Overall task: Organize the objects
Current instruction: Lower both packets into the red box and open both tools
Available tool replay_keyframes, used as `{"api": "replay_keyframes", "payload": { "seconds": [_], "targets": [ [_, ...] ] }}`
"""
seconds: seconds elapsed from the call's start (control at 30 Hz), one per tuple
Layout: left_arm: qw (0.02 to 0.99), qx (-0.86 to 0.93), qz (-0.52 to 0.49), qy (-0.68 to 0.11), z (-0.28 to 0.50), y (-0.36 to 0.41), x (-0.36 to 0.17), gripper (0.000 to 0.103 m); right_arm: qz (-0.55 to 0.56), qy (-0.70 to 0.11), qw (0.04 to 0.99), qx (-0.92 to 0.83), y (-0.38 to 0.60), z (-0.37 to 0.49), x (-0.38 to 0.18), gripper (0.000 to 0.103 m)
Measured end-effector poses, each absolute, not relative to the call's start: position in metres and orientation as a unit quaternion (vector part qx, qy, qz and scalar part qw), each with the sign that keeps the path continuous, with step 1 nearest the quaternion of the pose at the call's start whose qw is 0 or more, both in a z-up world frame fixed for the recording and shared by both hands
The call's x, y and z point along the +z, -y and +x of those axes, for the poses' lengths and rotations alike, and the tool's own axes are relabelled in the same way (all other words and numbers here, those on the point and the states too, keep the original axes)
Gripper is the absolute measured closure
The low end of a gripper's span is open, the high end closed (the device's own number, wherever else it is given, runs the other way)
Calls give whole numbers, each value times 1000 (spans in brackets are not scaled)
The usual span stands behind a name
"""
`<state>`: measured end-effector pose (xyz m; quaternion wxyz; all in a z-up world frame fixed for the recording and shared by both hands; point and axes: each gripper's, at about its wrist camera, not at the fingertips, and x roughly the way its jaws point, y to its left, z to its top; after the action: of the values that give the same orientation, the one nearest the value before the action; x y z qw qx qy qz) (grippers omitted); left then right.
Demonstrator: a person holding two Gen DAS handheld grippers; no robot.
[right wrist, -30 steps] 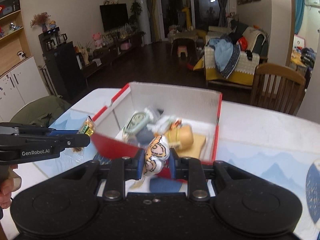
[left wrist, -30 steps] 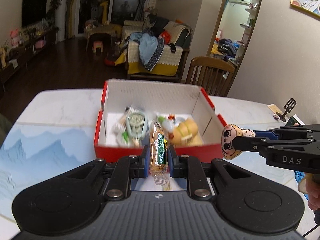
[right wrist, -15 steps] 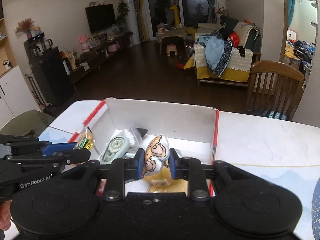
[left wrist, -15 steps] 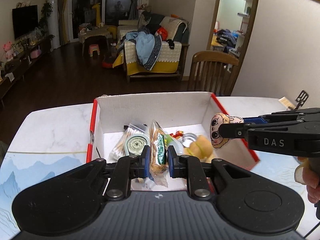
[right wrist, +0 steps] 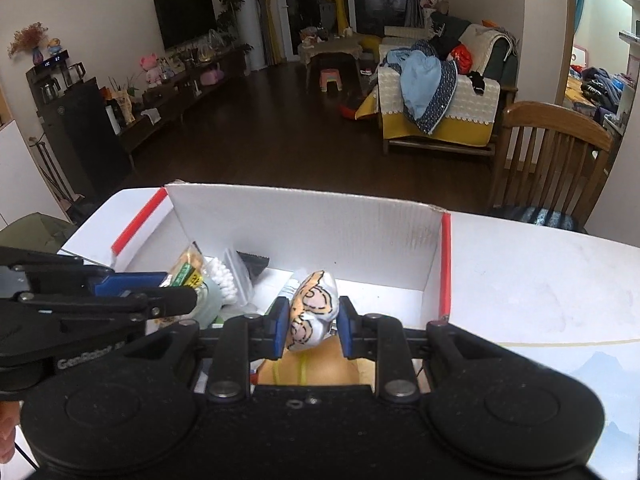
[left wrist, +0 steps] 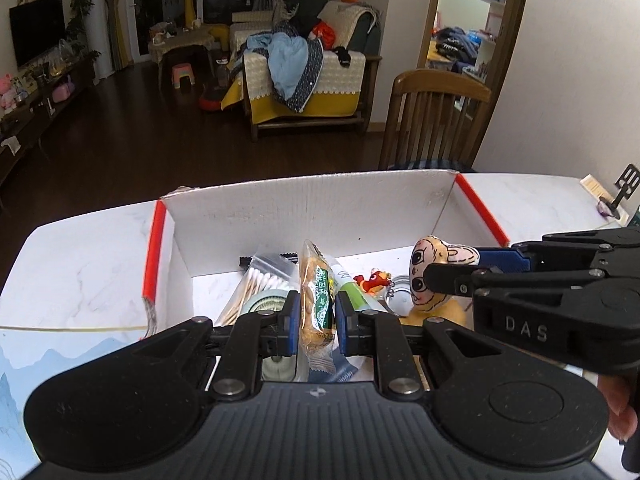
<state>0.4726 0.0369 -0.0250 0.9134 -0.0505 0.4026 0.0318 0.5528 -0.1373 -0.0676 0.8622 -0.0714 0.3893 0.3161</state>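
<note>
A red box with white inside walls [left wrist: 312, 212] stands on the marble table, also in the right wrist view [right wrist: 304, 220]. My left gripper [left wrist: 317, 314] is shut on a wrapped snack packet [left wrist: 316, 292] and holds it over the box's left part. My right gripper [right wrist: 312, 322] is shut on a small plush cartoon-face toy [right wrist: 314, 306], held over the box's right part; the toy also shows in the left wrist view [left wrist: 432, 276]. The left gripper with the packet appears at the left of the right wrist view [right wrist: 186, 274].
In the box lie a bag of cotton swabs [left wrist: 260, 284], a tape roll [left wrist: 266, 302], a red keychain figure [left wrist: 374, 280] and a yellow plush [right wrist: 320, 368]. A wooden chair [left wrist: 436, 120] stands behind the table. A phone stand [left wrist: 624, 184] is at the far right.
Both grippers have moved forward and down over the open box, each still holding its object. The box's inside now fills the view below the fingertips.
</note>
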Motion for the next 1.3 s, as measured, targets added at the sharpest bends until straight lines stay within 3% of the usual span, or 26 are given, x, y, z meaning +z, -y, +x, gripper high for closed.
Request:
{"api": "replay_keyframes", "payload": {
  "seconds": [0.8, 1.03, 1.17, 1.3],
  "targets": [
    [892, 15, -34, -451, 511, -42, -61, 86, -98, -422, 846, 310, 123, 568, -96, 78],
    [892, 11, -35, -451, 505, -41, -59, 86, -87, -421, 847, 312, 132, 567, -91, 69],
    [892, 12, -53, -448, 499, -44, -54, 78, -81, -417, 848, 317, 141, 563, -82, 61],
    [895, 16, -50, -444, 491, -43, -49, 78, -78, -409, 850, 322, 148, 557, -73, 55]
  ]
}}
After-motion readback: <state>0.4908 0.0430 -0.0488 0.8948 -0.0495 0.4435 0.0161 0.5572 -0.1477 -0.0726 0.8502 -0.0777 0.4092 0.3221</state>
